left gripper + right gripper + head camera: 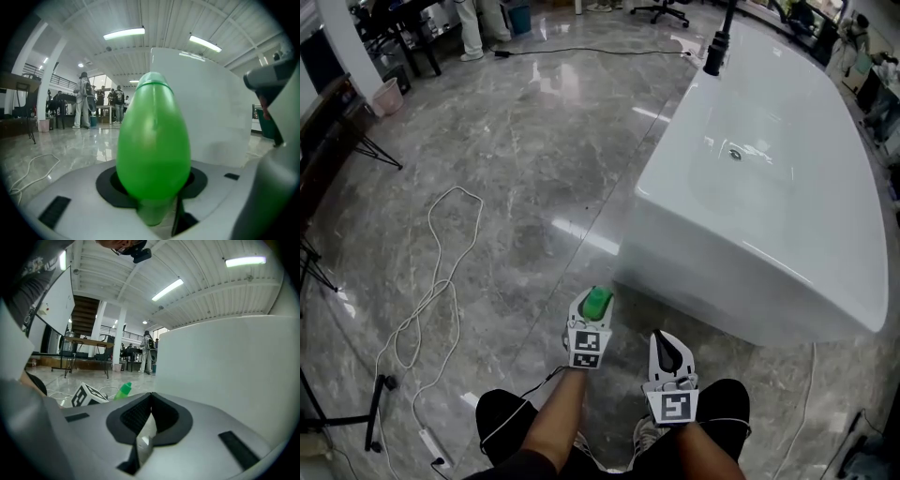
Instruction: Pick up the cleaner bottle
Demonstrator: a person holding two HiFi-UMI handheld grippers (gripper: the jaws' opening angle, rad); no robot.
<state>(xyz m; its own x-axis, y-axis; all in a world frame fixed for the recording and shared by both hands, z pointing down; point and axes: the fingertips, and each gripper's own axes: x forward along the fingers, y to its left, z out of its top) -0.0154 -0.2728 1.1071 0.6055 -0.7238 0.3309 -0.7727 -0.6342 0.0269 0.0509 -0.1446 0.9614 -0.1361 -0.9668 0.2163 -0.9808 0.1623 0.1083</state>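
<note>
The cleaner bottle [597,302] is bright green and egg-shaped, with a green cap. My left gripper [593,311] is shut on it and holds it off the grey floor, close to the tub's near corner. In the left gripper view the bottle [152,140] fills the middle, gripped low between the black pads of the left gripper [154,190]. My right gripper [672,352] hangs to the right of it, its jaws together with nothing in them. The right gripper view shows the right gripper [149,404] pads meeting, with the bottle [123,390] off to the left.
A large white bathtub [825,234] with a black tap [717,42] takes up the right side. A white cable [441,281] loops over the marble floor at left, near a black stand foot [375,412]. People and tables stand far back.
</note>
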